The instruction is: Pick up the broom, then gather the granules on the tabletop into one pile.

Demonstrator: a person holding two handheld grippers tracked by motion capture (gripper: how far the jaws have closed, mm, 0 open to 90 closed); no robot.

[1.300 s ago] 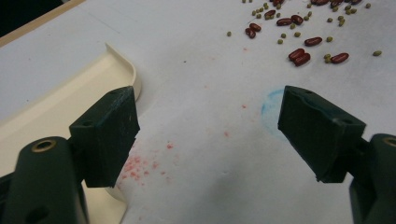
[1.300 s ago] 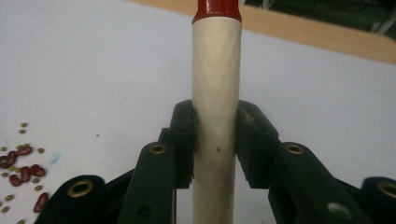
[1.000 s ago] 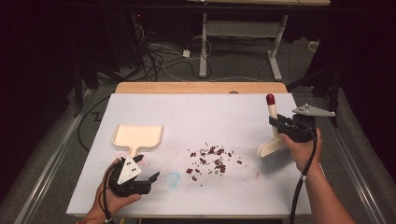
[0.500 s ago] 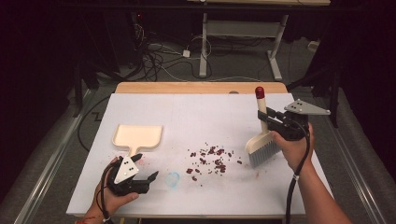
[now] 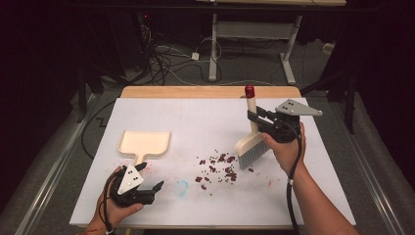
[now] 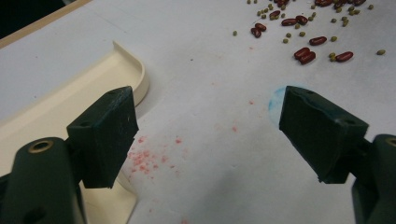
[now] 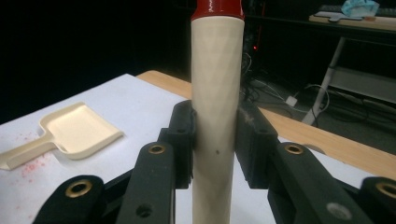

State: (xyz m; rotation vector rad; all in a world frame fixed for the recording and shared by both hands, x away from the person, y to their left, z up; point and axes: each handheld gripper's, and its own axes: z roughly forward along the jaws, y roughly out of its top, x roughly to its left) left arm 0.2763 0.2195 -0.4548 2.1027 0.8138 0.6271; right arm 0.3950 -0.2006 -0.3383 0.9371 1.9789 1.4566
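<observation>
Honestly, I worry the right gripper, clamped on the cream red-capped brush beside the scattered red beans, flicks them past the cream plastic dustpan; my left gripper gapes empty.

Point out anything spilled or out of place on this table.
Dark red beans and small green ones lie scattered loose on the white table, right beside the bristles of the cream hand brush. Faint red and blue stains mark the surface near the cream dustpan.
</observation>
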